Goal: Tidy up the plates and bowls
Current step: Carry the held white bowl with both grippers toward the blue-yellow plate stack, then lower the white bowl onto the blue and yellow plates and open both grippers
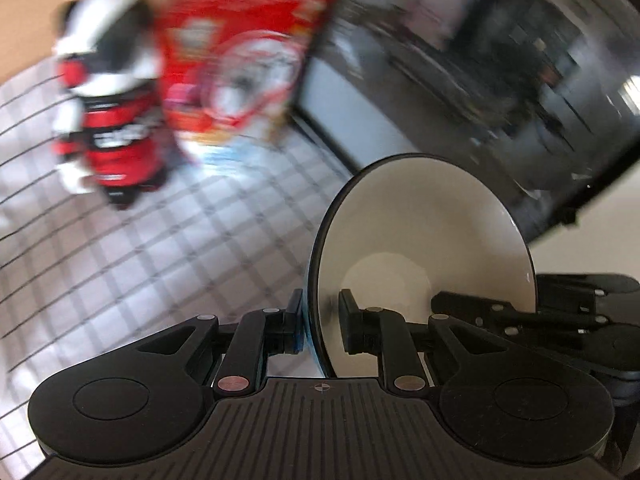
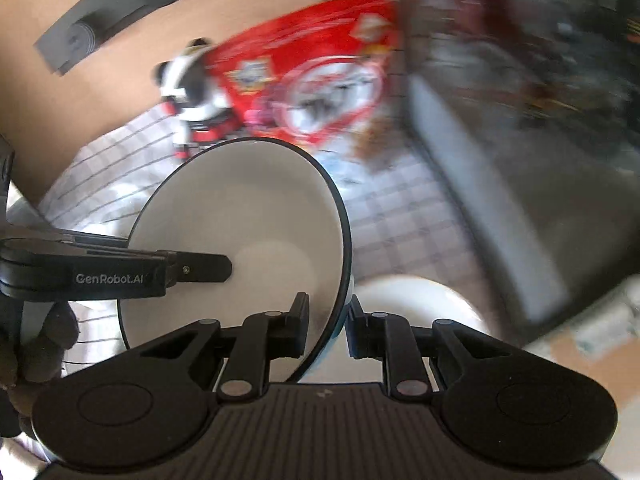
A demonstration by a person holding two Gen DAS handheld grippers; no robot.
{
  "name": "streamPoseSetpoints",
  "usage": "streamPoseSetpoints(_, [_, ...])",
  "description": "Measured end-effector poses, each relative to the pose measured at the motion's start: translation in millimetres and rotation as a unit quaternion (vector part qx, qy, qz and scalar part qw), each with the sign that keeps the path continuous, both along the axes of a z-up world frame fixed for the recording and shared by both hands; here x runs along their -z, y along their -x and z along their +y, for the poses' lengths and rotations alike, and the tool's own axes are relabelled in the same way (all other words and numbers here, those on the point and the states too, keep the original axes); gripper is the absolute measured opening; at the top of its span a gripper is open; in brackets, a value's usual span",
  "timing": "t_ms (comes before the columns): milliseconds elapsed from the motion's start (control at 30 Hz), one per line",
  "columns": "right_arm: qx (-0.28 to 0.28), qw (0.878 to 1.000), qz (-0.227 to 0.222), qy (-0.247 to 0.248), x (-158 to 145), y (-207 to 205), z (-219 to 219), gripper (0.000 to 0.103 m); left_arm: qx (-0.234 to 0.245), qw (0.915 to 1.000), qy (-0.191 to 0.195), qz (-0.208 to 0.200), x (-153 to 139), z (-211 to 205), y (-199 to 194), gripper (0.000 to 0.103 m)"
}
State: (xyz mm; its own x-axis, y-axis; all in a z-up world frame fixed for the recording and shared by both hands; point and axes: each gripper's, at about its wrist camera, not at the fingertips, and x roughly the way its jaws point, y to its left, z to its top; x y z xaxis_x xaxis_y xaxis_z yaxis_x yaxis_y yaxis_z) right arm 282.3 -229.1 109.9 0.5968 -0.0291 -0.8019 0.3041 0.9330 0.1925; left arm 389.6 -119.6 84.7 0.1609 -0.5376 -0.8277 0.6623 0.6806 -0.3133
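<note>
Left wrist view: the white ceramic bowl with a dark rim is held on edge, its rim clamped between the narrow jaws of the left gripper. The right gripper is seen at the bowl's far rim. Below lies the checked grey-and-white cloth on the surface; a red printed bag and a red, black and white toy figure are blurred behind.

Right wrist view: the same bowl is clamped at its rim by the right gripper's narrow jaws. The left gripper grips the opposite rim. What is probably a second white dish lies beneath.
</note>
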Motion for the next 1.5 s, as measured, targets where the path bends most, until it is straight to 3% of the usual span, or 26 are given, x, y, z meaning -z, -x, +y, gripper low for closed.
streamPoseSetpoints(100, [0.016,1.000,0.003,-0.003,8.7,23.9,-25.7,0.019,0.023,0.9996,-0.015,-0.007,5.1,-33.1,15.8,0.019])
streamPoseSetpoints(267, [0.009,0.999,0.023,-0.023,38.7,35.4,-54.4,0.021,0.015,0.9983,-0.057,-0.001,27.9,-67.6,20.4,0.019])
streamPoseSetpoints(567, [-0.031,0.996,0.051,-0.061,96.8,29.4,-71.5,0.021,-0.019,0.9903,-0.134,0.031,75.0,-77.6,13.8,0.024])
streamPoseSetpoints(933, [-0.077,0.996,0.042,-0.033,104.7,15.6,-72.1,0.024,-0.046,0.9934,-0.091,0.052,78.4,-71.9,4.6,0.022])
streamPoseSetpoints(1200, [-0.079,0.995,0.048,-0.034,103.7,17.9,-73.3,0.024,-0.038,0.9930,-0.091,0.065,75.2,-66.4,7.1,0.022])
streamPoseSetpoints(1500, [-0.056,0.996,0.053,-0.041,96.6,23.4,-77.9,0.023,-0.024,0.9936,-0.100,0.048,72.7,-69.0,10.5,0.022])
